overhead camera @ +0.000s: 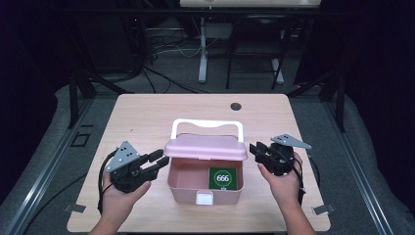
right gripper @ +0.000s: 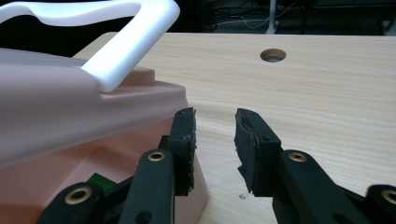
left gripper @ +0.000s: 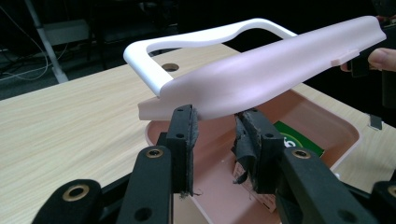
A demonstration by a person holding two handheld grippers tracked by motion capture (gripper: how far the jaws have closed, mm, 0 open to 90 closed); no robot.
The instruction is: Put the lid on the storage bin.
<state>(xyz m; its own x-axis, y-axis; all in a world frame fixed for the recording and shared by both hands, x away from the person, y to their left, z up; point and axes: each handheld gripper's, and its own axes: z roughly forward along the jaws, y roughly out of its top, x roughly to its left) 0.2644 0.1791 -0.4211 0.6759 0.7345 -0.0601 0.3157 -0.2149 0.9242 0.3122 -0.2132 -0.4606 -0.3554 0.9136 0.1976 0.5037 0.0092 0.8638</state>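
Pale wood surface (overhead camera: 147,117): pink box (overhead camera: 182,186) sits centre, lid (overhead camera: 205,147) half raised, its long axis left to right. Your left fingers (left gripper: 212,133) gape beneath its left end; right fingers (right gripper: 215,140), open and empty, stand just right.

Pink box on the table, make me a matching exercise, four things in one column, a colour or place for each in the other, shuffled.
Things:
1. lid
2. handle
3. card
4. hole

Descriptions:
A. green, with a white circle
B. pink, raised above the box
C. in the table top, beyond the box
D. white, on the lid

Pairs: 1-B, 2-D, 3-A, 4-C
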